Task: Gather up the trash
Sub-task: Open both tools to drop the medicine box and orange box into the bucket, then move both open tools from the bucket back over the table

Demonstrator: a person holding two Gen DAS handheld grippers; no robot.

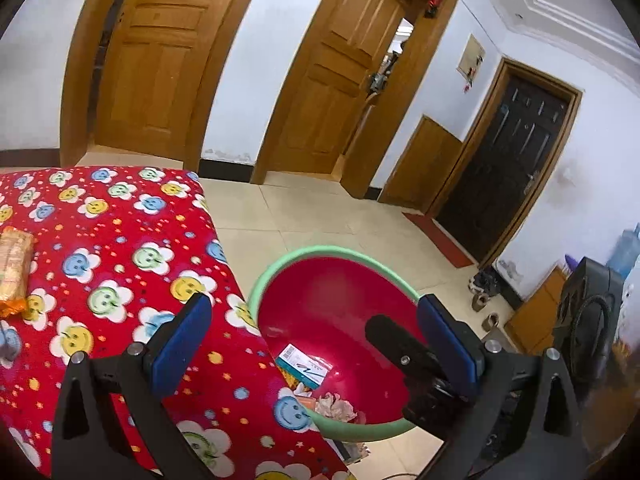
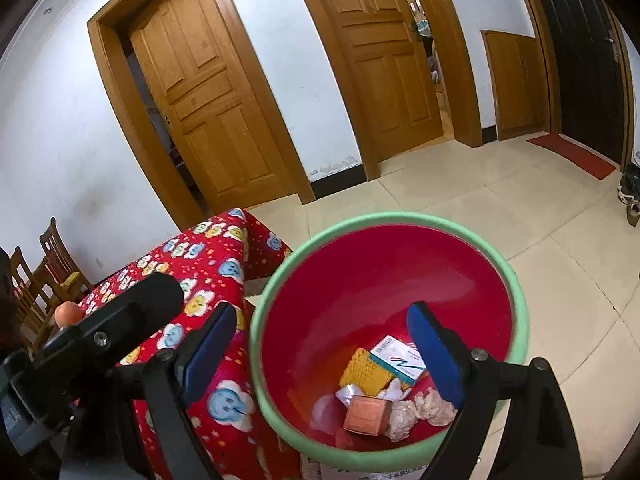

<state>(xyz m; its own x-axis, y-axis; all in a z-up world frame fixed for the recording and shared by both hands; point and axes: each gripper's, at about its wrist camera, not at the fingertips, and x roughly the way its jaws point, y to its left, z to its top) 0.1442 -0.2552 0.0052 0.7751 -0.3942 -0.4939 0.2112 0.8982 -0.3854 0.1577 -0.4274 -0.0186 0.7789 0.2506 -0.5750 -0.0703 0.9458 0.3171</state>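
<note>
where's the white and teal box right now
In the right wrist view the white and teal box lies inside the red bin, on a yellow sponge.

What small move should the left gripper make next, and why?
Probably swing toward the orange packet on the red cloth: the left gripper is open and empty, the bin already holds trash, and that packet remains uncollected.

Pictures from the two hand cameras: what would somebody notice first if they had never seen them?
Probably the big red plastic basin with a green rim on the pale tiled floor, with a white box, a small orange box and crumpled tissues at its bottom. Right beside it is the bright red cloth with smiley-face flowers, draped over a table, with an orange snack packet lying at its left edge.
</note>
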